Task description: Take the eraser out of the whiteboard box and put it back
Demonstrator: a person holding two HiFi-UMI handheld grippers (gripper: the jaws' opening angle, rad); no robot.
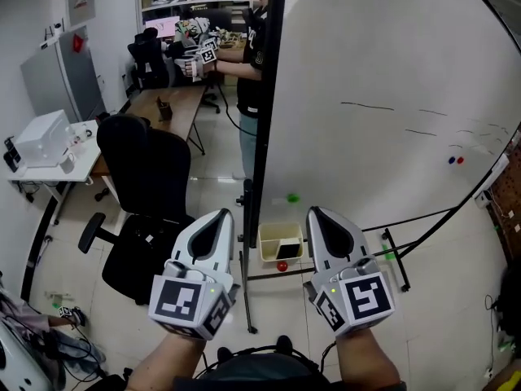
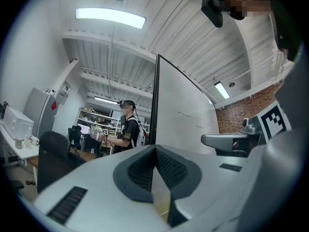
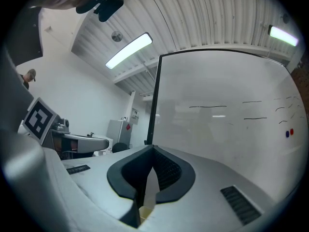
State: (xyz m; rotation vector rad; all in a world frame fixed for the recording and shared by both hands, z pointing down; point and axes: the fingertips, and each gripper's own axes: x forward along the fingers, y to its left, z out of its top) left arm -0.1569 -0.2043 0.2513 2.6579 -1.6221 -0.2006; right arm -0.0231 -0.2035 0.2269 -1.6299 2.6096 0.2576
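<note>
The whiteboard [image 1: 383, 80] stands upright ahead and to the right, its black frame edge [image 1: 264, 137] facing me. At its foot a cream box [image 1: 270, 235] sits low by the stand, with a dark block [image 1: 287, 251] lying inside that looks like the eraser. My left gripper [image 1: 226, 213] and right gripper [image 1: 313, 211] are held side by side above the floor, short of the box, one on either side of it. Both are shut with nothing between the jaws. In each gripper view the two pads meet at the tip: left gripper [image 2: 155, 148], right gripper [image 3: 153, 148].
A black office chair [image 1: 146, 177] stands close on the left. A red ball [image 1: 282, 265] lies below the box, by the stand's legs [image 1: 391, 251]. A person [image 1: 254, 55] with grippers stands behind the board beside a desk [image 1: 163, 104]. A white table [image 1: 41, 165] is far left.
</note>
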